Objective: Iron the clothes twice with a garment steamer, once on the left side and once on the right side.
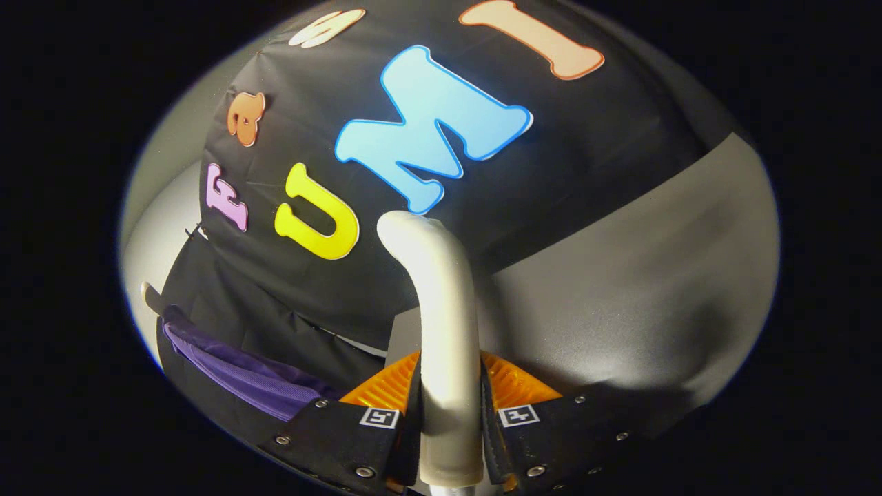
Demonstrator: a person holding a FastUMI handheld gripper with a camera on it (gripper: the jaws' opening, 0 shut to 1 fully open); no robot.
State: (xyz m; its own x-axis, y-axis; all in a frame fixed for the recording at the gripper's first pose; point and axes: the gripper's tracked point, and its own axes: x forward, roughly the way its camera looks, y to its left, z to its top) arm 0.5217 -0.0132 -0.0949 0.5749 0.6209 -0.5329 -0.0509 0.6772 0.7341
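As held, pale curved garment steamer point(441, 324), hand-held gripper point(449, 417) clamping it.

This is a staged recording booth, not a lived-in home: a black cloth wall point(586, 138) hangs as a backdrop at twelve o'clock, over a plain pale grey surface point(654, 275) at three o'clock. At eight o'clock a purple garment point(241, 372) hangs against more black cloth, lit by even studio-like light.

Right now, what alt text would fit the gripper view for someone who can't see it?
The fingers are shut on a pale steamer handle that rises ahead of them. A purple garment hangs off to one side, against the black cloth wall.
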